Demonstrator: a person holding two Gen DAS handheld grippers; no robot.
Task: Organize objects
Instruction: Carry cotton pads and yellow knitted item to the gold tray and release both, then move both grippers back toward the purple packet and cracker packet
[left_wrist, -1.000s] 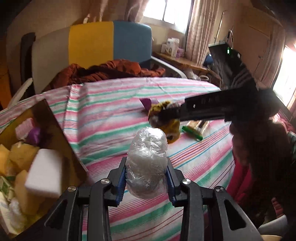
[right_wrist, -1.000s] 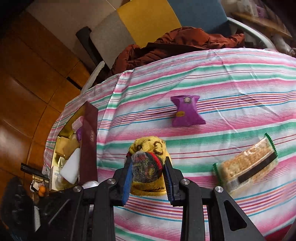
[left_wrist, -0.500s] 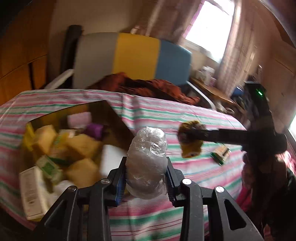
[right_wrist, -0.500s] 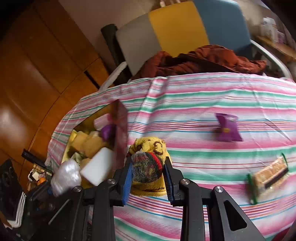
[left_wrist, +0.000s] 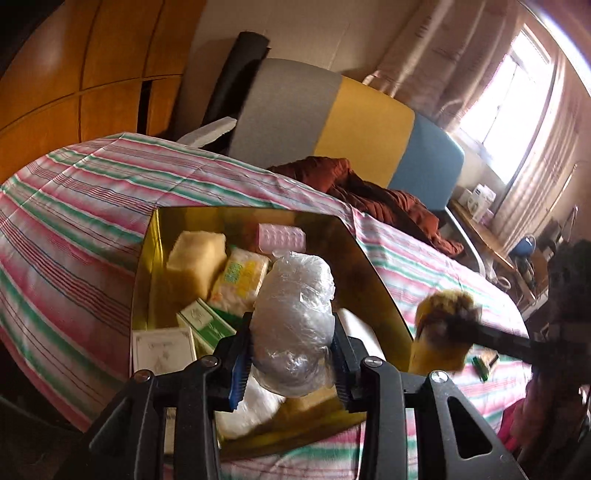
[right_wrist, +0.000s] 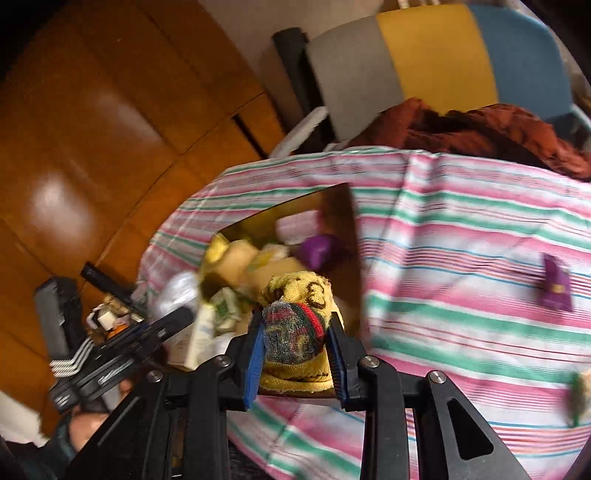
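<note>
My left gripper (left_wrist: 291, 334) is shut on a clear plastic-wrapped bundle (left_wrist: 295, 314) and holds it over the open gold-lined box (left_wrist: 251, 212). The box holds yellow sponges (left_wrist: 195, 254), a pink packet (left_wrist: 282, 236), small cartons (left_wrist: 207, 321) and a white block (left_wrist: 358, 332). My right gripper (right_wrist: 295, 325) grips a yellow knit bundle (right_wrist: 295, 295) with a red-green band; its jaws are opening slightly, pads still pressing on it. It hangs just above the box's near right corner (right_wrist: 347, 221). In the right wrist view the left gripper (right_wrist: 181, 317) shows at the left, blurred.
The table wears a pink, green and white striped cloth (left_wrist: 74, 206). A purple packet (right_wrist: 556, 288) and a cracker packet (right_wrist: 578, 395) lie on it to the right. Behind stand a grey-yellow-blue chair (left_wrist: 365, 125) with rust-coloured clothing (left_wrist: 369, 192), and wooden cabinets at the left.
Both grippers have swung left from the table's middle to the box, each still holding its bundle. The box has come from the view's left edge to straight under the left gripper.
</note>
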